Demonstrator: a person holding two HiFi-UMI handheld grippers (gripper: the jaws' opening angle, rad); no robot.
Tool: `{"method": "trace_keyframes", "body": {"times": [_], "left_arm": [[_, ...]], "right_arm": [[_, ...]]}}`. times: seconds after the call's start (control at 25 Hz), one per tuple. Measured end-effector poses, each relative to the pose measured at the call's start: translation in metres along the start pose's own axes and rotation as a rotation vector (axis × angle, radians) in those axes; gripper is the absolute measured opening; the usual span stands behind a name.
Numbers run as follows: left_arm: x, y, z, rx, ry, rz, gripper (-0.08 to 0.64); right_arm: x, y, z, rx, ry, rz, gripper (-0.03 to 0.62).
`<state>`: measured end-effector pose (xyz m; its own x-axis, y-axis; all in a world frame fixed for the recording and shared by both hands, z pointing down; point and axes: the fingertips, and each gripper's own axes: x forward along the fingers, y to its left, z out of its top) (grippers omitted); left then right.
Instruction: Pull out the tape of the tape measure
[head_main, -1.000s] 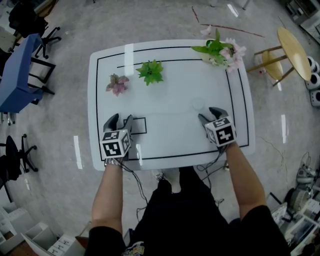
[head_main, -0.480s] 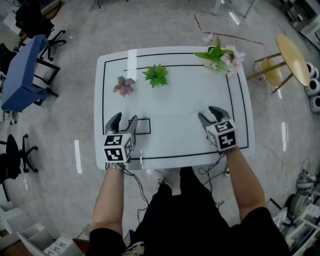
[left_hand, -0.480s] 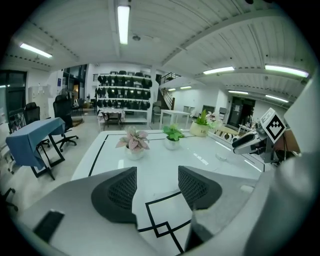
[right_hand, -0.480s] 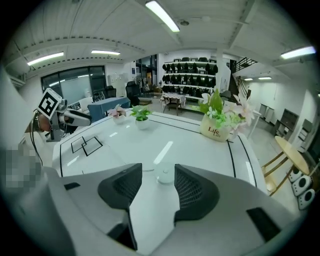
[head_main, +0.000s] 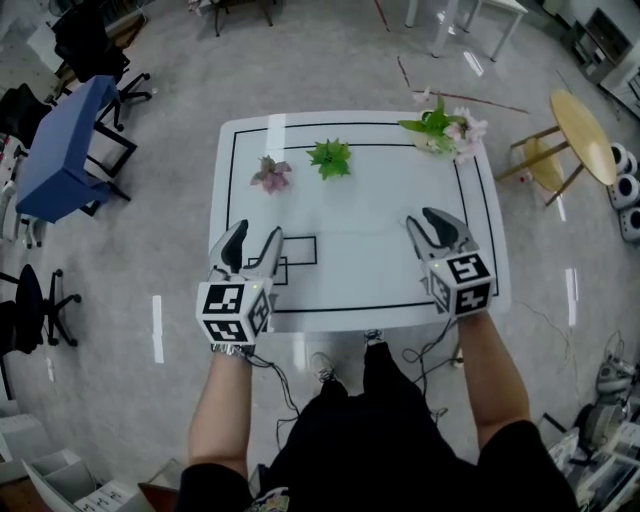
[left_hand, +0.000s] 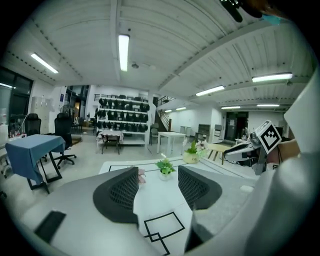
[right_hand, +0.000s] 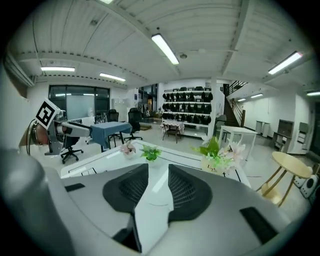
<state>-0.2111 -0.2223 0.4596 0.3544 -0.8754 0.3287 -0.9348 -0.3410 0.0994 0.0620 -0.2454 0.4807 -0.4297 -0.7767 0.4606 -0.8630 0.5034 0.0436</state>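
The white table (head_main: 350, 200) lies below and ahead of both my grippers. A blue table (head_main: 65, 150) stands well off to the left of my left gripper (head_main: 256, 231), and a round wooden table (head_main: 585, 105) stands off to the right of my right gripper (head_main: 421, 217). My left gripper hangs over the table's near left part. Its jaws have just been opening and are spread wide, with only bare tabletop between them. Black outlined boxes (head_main: 300, 252) lie just beside its tips. My right gripper is over the near right part. Its jaws have just been closing and stand a narrow gap apart, holding nothing. Ahead of it, at the far edge, sits a bouquet (head_main: 445, 128). Ahead of the left gripper are a green plant (head_main: 330, 157) and a smaller pink plant (head_main: 270, 174). I cannot make out the tape measure in any view.
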Motion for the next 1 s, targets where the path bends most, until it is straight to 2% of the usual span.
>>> {"method": "trace_keyframes", "body": {"times": [0.24,0.36,0.44,0.64,1.0], "left_arm": [[-0.06,-0.009,0.055,0.02,-0.154,-0.003,0.239],[-0.09,-0.012,0.074,0.029,-0.212,-0.007,0.23],[-0.108,-0.013,0.082,0.034,-0.235,-0.012,0.197],[-0.146,-0.017,0.093,0.047,-0.266,-0.034,0.015],[-0.193,-0.043,0.106,0.088,-0.308,-0.1,0.003]], "right_arm": [[-0.05,0.026,0.049,0.012,-0.166,-0.017,0.004],[-0.077,0.041,0.071,-0.003,-0.234,-0.022,-0.002],[-0.095,0.055,0.086,-0.02,-0.285,-0.008,-0.002],[-0.14,0.09,0.115,-0.073,-0.4,0.023,-0.003],[-0.194,0.12,0.13,-0.106,-0.431,0.0,-0.003]]}}
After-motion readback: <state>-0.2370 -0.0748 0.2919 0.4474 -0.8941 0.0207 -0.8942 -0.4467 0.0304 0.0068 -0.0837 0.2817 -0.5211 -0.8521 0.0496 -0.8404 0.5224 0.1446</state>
